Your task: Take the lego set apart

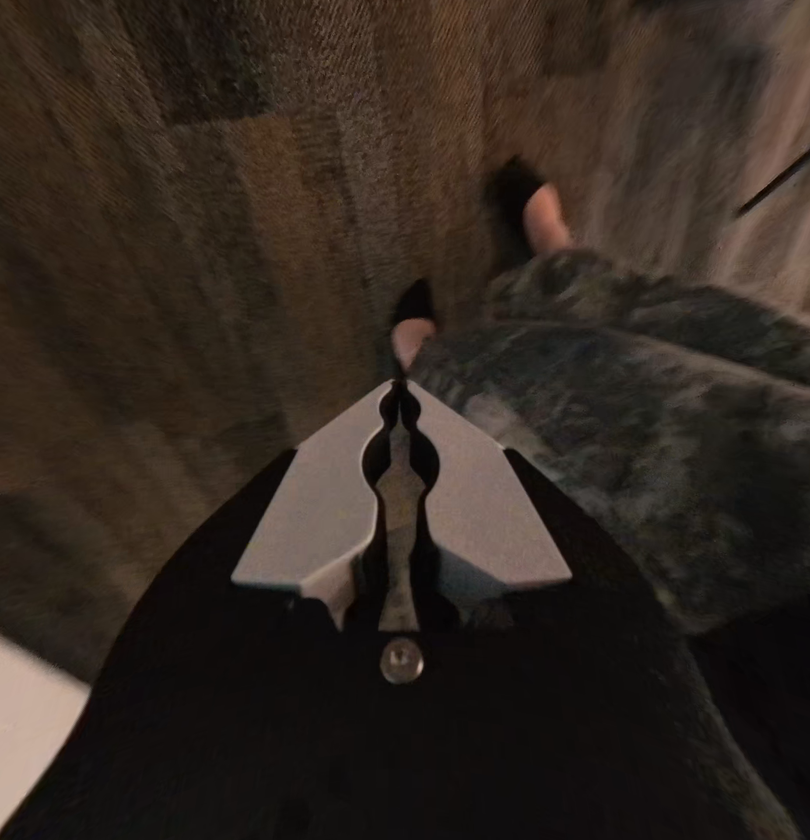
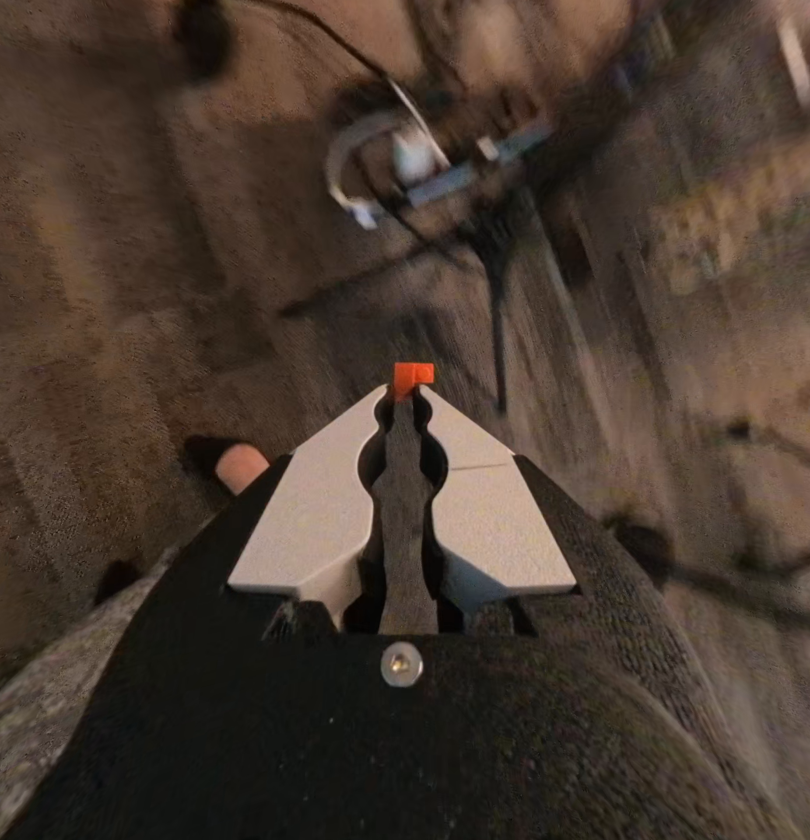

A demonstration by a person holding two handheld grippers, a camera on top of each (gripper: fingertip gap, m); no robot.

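In the right wrist view my right gripper (image 2: pixel 405 393) is shut on a small orange lego piece (image 2: pixel 411 376), which sticks out past the grey fingertips. It is held in the air over a blurred brown floor. In the left wrist view my left gripper (image 1: pixel 399 386) is shut with nothing seen between its tips. Just beyond the tips a person's fingertip (image 1: pixel 407 341) and a fuzzy dark sleeve (image 1: pixel 621 409) are in view. No other lego parts show in either view.
A brown carpet (image 1: pixel 212 227) fills the left wrist view, with a white edge (image 1: pixel 21 727) at the lower left. The right wrist view is motion-blurred; cables and a grey-white gadget (image 2: pixel 412 159) lie ahead. A fingertip (image 2: pixel 239 459) shows beside the right gripper.
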